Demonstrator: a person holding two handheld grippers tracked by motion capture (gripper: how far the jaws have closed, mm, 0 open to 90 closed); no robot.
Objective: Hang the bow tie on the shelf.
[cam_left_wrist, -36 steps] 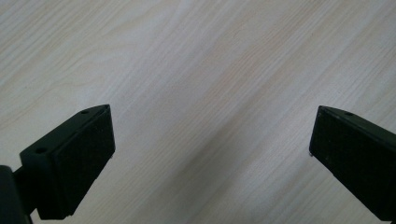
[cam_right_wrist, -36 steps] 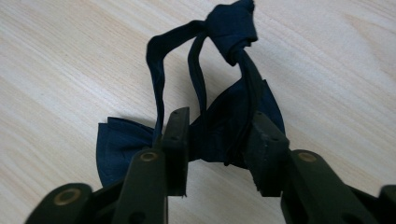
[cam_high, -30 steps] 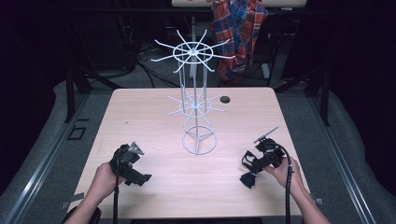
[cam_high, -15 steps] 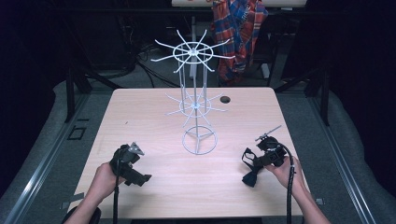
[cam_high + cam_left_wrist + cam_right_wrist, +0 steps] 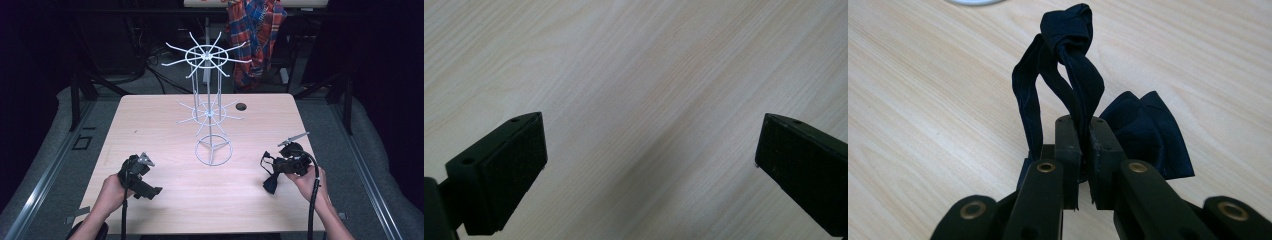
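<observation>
A dark navy cloth strip with a knot (image 5: 1068,35) stands up from my right gripper (image 5: 1083,125), whose jaws are shut on it. A wider fold of the same cloth (image 5: 1148,130) lies on the wood just behind the jaws. In the high view the right gripper (image 5: 272,167) sits near the table's right front, and the cloth (image 5: 270,183) hangs below it. My left gripper (image 5: 150,190) is at the left front; its jaws (image 5: 649,135) stand wide open over bare wood. A white wire rack (image 5: 210,115) with two tiers of radial hooks stands at the table's middle.
The light wooden table (image 5: 150,125) has a small black round hole (image 5: 241,106) behind the rack. A plaid shirt (image 5: 255,30) hangs beyond the far edge among dark stands and cables. The rack's ring base (image 5: 213,151) lies between the two grippers.
My right gripper has shifted slightly and raised the cloth a little. The left gripper has stayed where it was.
</observation>
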